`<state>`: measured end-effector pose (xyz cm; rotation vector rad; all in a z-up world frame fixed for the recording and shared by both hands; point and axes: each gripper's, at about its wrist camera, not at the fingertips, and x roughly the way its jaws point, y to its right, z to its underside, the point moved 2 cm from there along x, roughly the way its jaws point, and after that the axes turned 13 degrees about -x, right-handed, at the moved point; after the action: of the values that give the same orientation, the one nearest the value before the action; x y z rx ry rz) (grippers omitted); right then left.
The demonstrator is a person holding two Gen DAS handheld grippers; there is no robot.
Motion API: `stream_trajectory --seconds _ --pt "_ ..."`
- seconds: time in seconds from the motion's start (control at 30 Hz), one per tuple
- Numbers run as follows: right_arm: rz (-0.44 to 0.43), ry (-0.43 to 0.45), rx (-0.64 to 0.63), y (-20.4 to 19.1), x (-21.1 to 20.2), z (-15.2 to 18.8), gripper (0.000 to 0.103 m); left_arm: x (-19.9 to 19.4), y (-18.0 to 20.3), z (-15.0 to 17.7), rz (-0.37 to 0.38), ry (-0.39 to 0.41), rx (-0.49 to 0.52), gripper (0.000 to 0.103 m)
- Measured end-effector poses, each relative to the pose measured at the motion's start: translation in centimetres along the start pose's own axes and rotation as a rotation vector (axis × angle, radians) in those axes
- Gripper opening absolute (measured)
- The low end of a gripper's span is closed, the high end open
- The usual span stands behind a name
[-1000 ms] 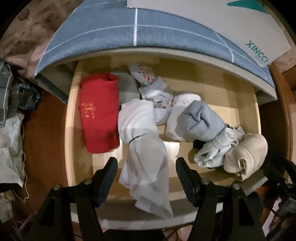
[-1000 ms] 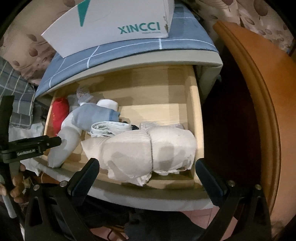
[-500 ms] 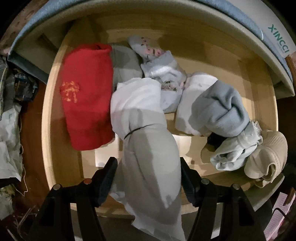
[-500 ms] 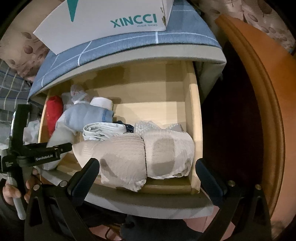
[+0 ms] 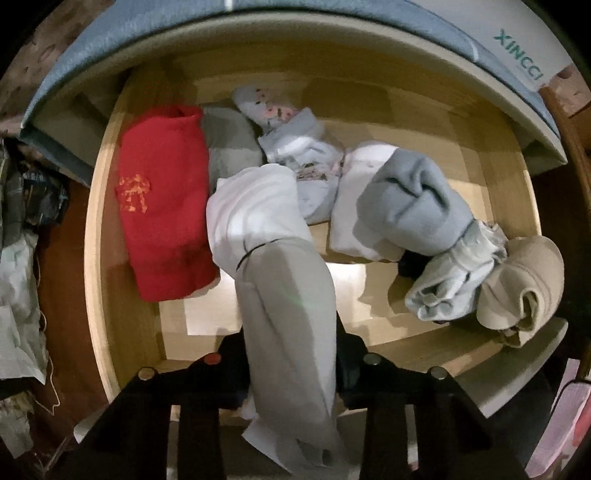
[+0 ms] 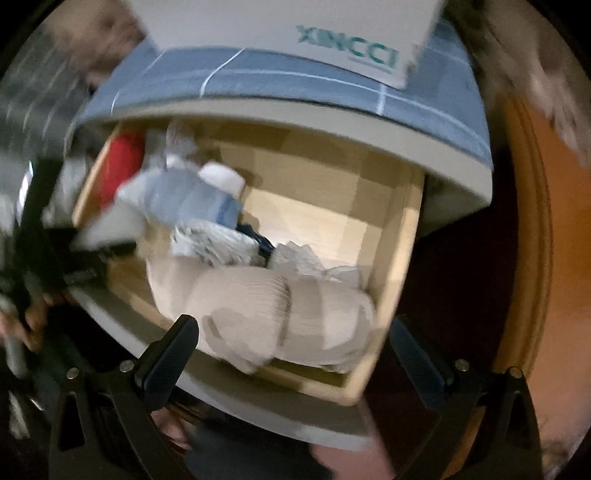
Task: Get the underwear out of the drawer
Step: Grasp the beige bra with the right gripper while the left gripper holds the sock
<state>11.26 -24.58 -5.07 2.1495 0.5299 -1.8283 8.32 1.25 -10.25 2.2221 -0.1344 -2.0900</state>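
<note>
Lowered, left gripper point(image 5: 291, 363) jaws have just closed, pinching white underwear point(image 5: 284, 295) between them.

"XINCCI" on white box point(image 6: 295, 33)

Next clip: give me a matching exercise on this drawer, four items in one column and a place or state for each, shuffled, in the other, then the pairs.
Items
1. folded red cloth with orange print
2. long white-and-grey garment
3. rolled beige bundle
4. right gripper

Places or states
A. at the wooden drawer's right end
B. jaws wide, nothing between the pads
C. pinched by the left gripper
D. along the drawer's left wall

Pairs: 1-D, 2-C, 3-A, 4-B
</note>
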Motion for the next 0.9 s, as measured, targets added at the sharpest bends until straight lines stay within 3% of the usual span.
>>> stream_trajectory --seconds 0.2,0.4,0.7,0.9 --pt "0.011 -0.064 -0.217 -1.0 0.1 0.7 0.103 -1.8 -0.3 1.3 0.038 0.03 0.018 0.033" --pt "0.035 -0.106 -0.397 -1.6 0.6 0.9 0.102 -3.9 -1.3 2.2 0.032 0.076 0.058 0.033" --pt "0.031 -0.178 -0.629 -2.6 2.9 0.3 0.098 -4.9 -0.7 3.1 0.02 0.127 0.083 0.033" --pt "0.019 -0.184 -0.716 -3.7 4.9 -0.4 0.096 -5.3 -1.0 3.4 0.035 0.142 0.065 0.033"
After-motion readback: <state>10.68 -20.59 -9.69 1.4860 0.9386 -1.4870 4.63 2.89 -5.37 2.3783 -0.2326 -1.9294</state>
